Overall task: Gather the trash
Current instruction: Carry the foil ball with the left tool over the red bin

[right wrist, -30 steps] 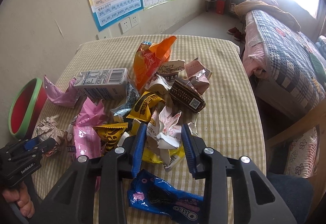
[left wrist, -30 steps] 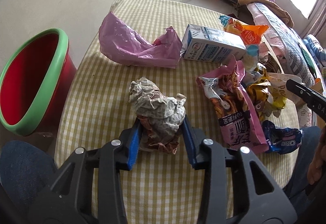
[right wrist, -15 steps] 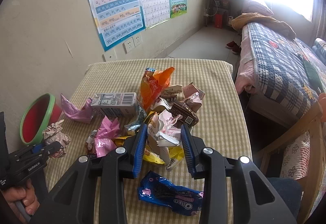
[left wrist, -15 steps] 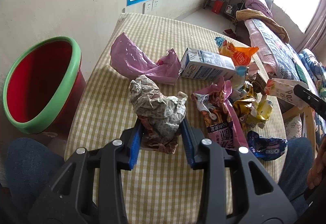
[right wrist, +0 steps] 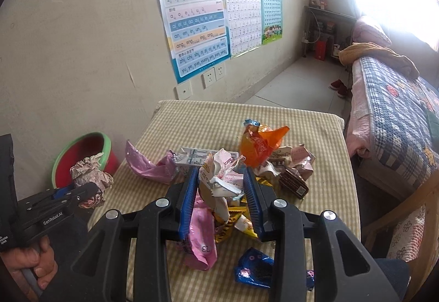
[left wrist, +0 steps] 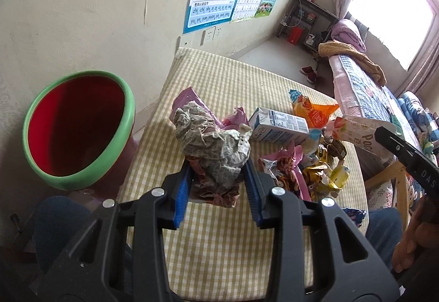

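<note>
Left gripper (left wrist: 216, 178) and right gripper (right wrist: 221, 192) angle downward, each clamped shut around something.

Pinyin poster (right wrist: 196, 24) on far wall w/ two more charts (right wrist: 244, 11) to its right, sockets (right wrist: 214, 75) below. Bed (right wrist: 395, 112) at right, yellow blanket (right wrist: 378, 56) heaped on it. Dark shelf (right wrist: 326, 33) far corner, contents blurry, maybe boxes. Red shoes (right wrist: 338, 87) on floor.

Daylight is pouring in from the window (left wrist: 389, 13) at upper right, blowing out to white glare in both views and washing the nearby bed (right wrist: 395, 115). Fisheye distortion is bending the wall posters (right wrist: 192, 24), and dark vignetting is rounding every corner.
</note>
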Motion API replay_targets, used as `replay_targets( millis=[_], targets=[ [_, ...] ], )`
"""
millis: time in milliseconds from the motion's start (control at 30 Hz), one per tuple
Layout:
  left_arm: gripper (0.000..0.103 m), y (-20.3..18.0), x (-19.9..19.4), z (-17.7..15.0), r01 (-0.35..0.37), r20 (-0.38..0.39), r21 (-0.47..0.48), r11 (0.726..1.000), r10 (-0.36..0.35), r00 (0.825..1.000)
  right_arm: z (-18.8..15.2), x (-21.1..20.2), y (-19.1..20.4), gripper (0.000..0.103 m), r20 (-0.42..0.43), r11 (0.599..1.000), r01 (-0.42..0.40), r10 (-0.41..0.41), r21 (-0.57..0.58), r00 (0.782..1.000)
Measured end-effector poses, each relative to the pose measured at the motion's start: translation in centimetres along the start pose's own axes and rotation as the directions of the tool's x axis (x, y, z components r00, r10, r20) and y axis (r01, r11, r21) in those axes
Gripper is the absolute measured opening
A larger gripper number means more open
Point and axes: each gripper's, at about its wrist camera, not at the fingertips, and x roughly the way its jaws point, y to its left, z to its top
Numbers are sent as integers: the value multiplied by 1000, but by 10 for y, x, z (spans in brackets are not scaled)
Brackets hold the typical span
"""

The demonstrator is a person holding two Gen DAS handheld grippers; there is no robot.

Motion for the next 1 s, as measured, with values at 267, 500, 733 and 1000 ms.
replay_targets(
  millis=[267, 500, 733, 1000],
  targets=[
    [36, 37, -14, 13, -37, 37, -62, 997, 40, 999, 22, 14, 54, 34, 20, 993, -101, 102, -69, 995],
    [36, 85, -32, 27, -86, 77, -143, 986, 98, 992, 41, 29, 113, 34, 30, 970, -196, 202, -143, 979],
    [36, 132, -48, 35, -124, 91, -216, 969, 146, 985, 57, 51, 168, 34, 10, 939, -279, 287, -201, 958],
    [36, 176, -53, 41, -142, 86, -268, 953, 170, 982, 66, 86, 230, 35, -59, 892, -377, 375, -250, 925]
  ],
)
